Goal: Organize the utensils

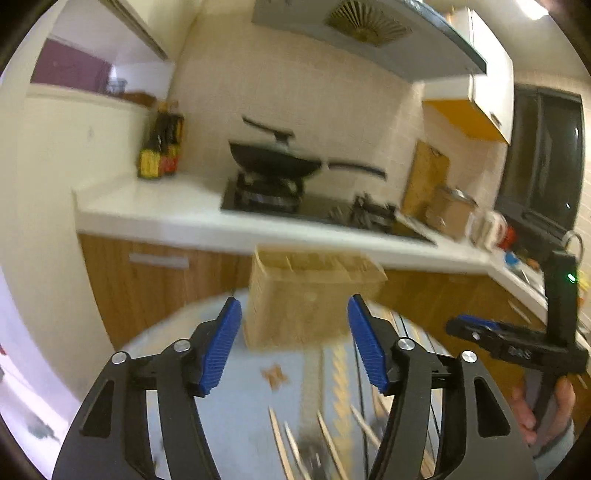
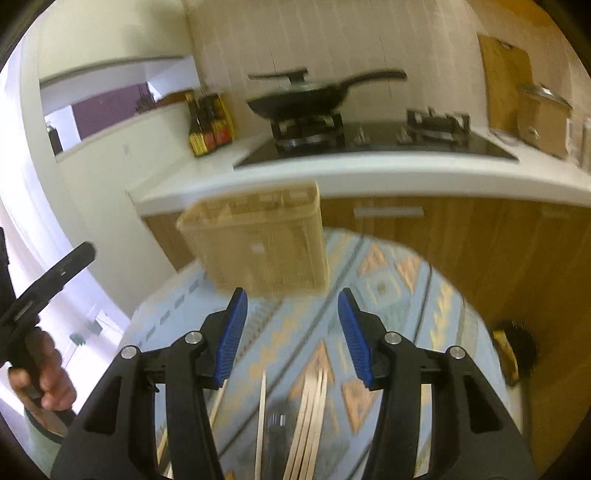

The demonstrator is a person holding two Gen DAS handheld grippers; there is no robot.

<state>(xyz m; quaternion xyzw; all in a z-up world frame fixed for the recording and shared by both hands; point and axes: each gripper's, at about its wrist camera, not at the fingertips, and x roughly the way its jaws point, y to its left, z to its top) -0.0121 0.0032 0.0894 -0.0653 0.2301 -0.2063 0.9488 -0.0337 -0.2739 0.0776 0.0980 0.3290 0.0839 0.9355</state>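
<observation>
A blurred wooden utensil holder (image 2: 258,243) stands mid-frame on your patterned tablecloth (image 2: 388,295); pale chopsticks (image 2: 310,417) lie at the bottom edge; your right gripper (image 2: 291,339) and left gripper (image 1: 293,343) both gape wide, holding nothing; a wok (image 2: 299,101) sits above.

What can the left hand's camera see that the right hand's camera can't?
Only the left wrist view shows the range hood and a dark window. Only the right wrist view shows a black and yellow brush at the table's edge. Both show the beige utensil holder, the chopsticks, the patterned tablecloth and the black wok.
</observation>
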